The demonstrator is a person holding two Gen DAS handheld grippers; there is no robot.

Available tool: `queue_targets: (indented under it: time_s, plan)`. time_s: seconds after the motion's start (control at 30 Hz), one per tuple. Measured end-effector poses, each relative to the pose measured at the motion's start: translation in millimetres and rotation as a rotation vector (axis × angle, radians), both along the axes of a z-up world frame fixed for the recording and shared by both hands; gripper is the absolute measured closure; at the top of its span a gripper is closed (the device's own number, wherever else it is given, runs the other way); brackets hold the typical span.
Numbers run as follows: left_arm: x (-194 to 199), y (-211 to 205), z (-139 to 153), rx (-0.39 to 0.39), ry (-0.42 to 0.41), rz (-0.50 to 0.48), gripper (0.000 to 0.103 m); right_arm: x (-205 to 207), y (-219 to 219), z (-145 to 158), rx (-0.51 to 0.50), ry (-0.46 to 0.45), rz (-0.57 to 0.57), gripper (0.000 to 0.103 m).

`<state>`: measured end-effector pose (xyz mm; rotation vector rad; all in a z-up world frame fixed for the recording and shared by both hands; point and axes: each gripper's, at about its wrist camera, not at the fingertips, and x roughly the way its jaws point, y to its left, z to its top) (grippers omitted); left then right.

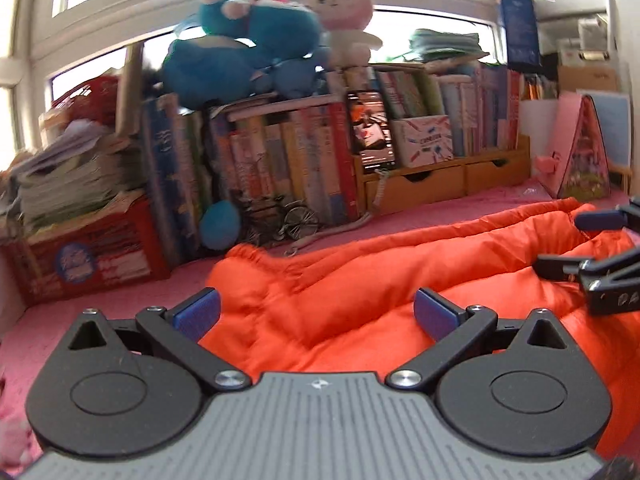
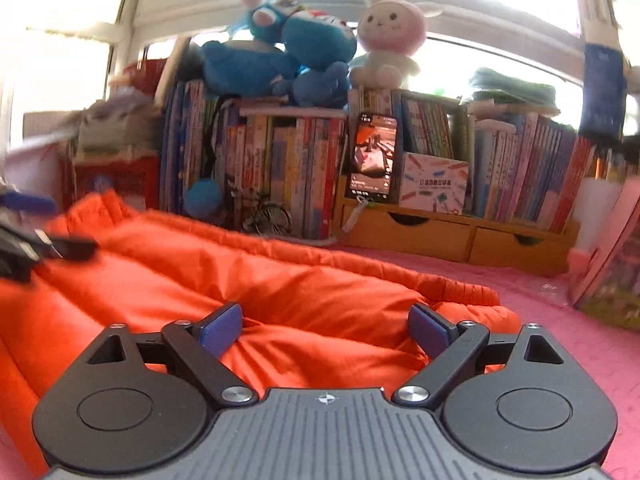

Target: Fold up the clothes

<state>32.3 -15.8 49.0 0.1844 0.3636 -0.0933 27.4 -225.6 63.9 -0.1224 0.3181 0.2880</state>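
Jaws of both grippers (image 1: 316, 314) (image 2: 322, 330) apart above orange jacket (image 1: 360, 280), pink surface (image 2: 560, 320) bare past hem.

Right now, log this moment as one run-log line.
task: fold clothes | item: orange puffer jacket flat on pink mat | left gripper: open, empty | right gripper: open, empty

Orange quilted jacket (image 1: 360, 280); pink cover (image 2: 540, 320); blue claw pads (image 2: 222, 328).

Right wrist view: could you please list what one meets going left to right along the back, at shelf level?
Blue pompom → toy bicycle → phone → white box → wooden drawers.
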Motion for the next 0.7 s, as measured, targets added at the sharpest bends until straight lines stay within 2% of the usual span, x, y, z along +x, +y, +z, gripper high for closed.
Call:
queue_targets:
  time_s: [0.07, 0.17, 0.23, 0.37, 0.5, 0.7]
  plan:
    - [11, -9, -1, 0.017, 0.002, -0.010, 0.000, 4, 3, 5, -0.008, -0.017, 0.014, 0.013]
    - [30, -17, -4, 0.032, 0.021, -0.017, 0.000, 19, 20, 3, -0.141, -0.031, 0.014, 0.014]
    - [37, -18, -1, 0.033, 0.029, -0.023, 0.000, 35, 26, 0, -0.186, -0.003, 0.025, 0.015]
    - [49, -24, 2, 0.040, 0.033, -0.053, 0.000, 62, 23, 6, -0.148, 0.051, 0.035, 0.017]
    - [66, -36, -15, 0.115, 0.040, -0.047, 0.000, 85, 22, -6, -0.101, 0.102, 0.028, 0.019]
    - [89, -19, -40, 0.026, 0.123, -0.057, 0.000, 98, 24, -24, -0.085, 0.129, 0.008, 0.017]
